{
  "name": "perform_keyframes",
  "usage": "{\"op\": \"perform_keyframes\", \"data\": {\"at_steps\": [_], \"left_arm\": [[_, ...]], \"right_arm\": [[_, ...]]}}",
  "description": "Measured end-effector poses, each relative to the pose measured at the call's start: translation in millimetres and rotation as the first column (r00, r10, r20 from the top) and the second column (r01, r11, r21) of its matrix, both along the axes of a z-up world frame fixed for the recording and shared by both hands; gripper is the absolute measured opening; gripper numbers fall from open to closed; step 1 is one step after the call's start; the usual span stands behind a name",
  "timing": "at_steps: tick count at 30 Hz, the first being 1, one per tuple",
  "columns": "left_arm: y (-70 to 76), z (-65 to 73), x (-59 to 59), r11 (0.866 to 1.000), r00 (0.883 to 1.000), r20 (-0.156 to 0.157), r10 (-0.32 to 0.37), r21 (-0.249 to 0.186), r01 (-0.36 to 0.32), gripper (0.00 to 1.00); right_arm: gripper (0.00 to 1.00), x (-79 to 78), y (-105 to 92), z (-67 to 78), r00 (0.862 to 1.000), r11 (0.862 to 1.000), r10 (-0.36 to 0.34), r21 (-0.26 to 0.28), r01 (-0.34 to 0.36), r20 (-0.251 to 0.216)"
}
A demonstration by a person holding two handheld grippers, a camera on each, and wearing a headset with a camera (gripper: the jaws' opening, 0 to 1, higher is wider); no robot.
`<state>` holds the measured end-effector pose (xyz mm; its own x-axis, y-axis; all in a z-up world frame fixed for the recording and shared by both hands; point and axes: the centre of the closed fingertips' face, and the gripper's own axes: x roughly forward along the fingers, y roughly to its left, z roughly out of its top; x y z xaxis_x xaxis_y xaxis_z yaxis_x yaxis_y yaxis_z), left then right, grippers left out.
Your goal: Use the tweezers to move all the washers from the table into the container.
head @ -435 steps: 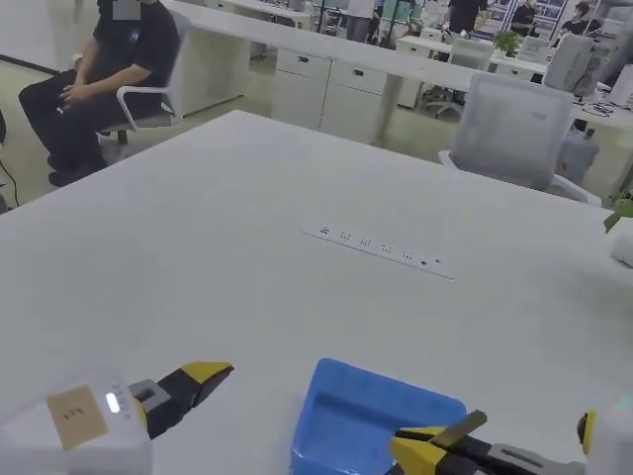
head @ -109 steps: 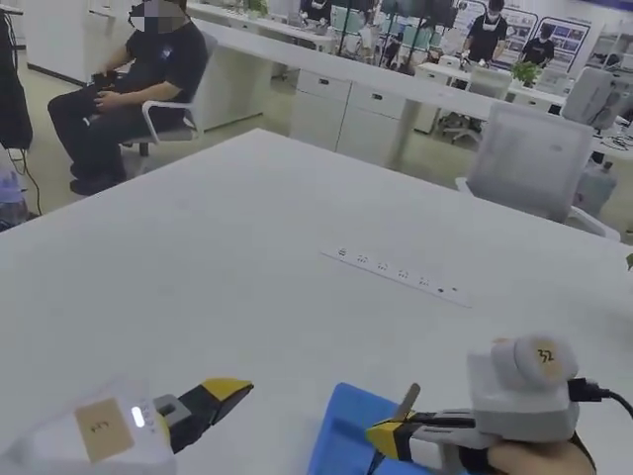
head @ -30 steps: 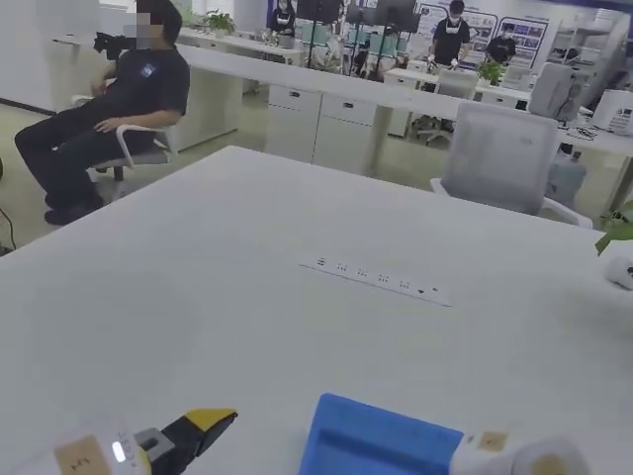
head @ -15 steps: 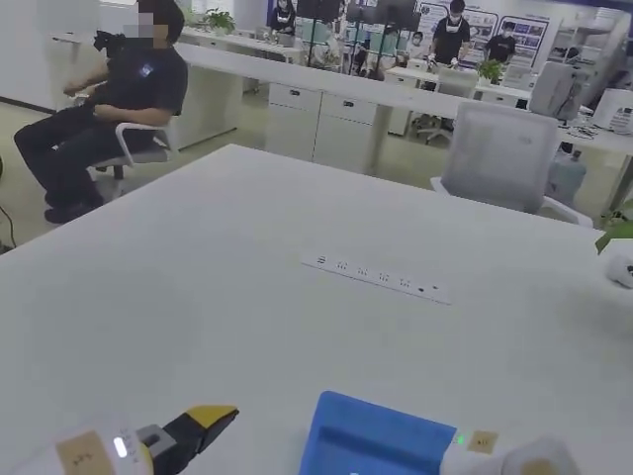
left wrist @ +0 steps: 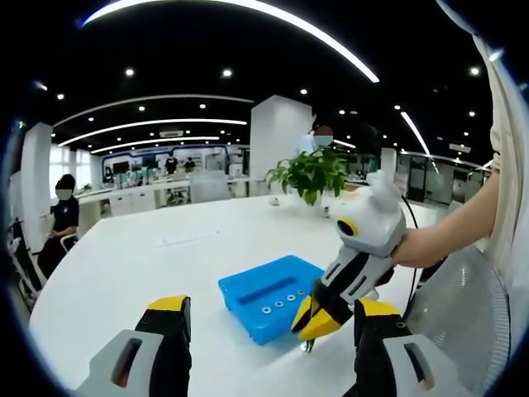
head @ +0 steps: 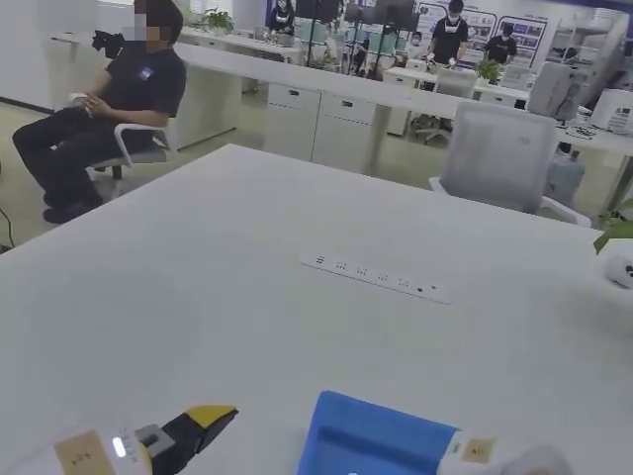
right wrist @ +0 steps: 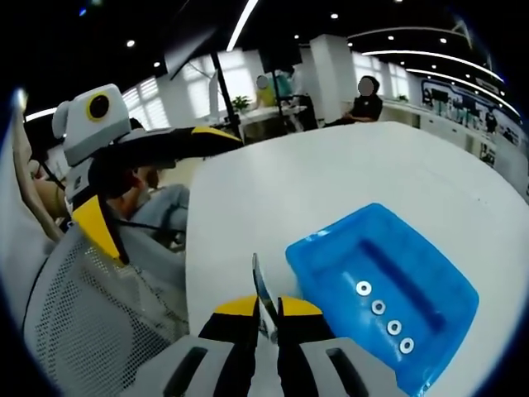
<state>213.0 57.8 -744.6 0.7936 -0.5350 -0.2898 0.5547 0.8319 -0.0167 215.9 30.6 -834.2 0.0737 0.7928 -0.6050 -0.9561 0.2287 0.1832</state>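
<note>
A blue container sits on the white table with several washers in a row inside it. My left gripper is open, its jaws wide apart and empty, facing the container. In the head view its yellow tip shows at the lower left, left of the container. My right gripper is shut on the tweezers, whose thin points stand over the table just left of the container and its washers. From the left gripper view, the right gripper hangs tilted down beside the container's near corner.
A power strip lies across the middle of the table. A grey office chair stands behind the far edge, and a person sits on a chair at the far left. A potted plant stands at one table end.
Over the last second almost nothing has moved. Compared with 3.6 s ago, the right gripper and its tweezers have sunk to the bottom edge of the head view.
</note>
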Motion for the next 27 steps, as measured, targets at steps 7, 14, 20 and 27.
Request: {"op": "perform_keyframes", "data": {"at_steps": [7,14,20,27], "left_arm": [[-1.0,-0.1,0.1,1.0,1.0,-0.001,-0.004,0.0,0.004,0.82],[-1.2,0.2,0.3,1.0,1.0,0.0,-0.004,-0.001,0.004,0.82],[-1.2,0.9,0.3,1.0,1.0,0.002,-0.005,-0.002,0.005,0.82],[-0.9,1.5,0.3,1.0,1.0,0.003,-0.004,-0.006,0.004,0.82]], "right_arm": [[0.03,-6.0,1.8,-1.1,0.99,0.997,0.076,-0.024,-0.073,0.121],[0.03,-6.0,3.4,6.4,0.999,0.999,0.013,0.04,-0.015,0.05],[0.03,-2.5,3.7,18.9,0.999,0.998,0.005,0.064,-0.009,0.052],[0.03,2.5,6.4,34.0,0.999,0.995,-0.008,0.096,0.004,0.041]]}}
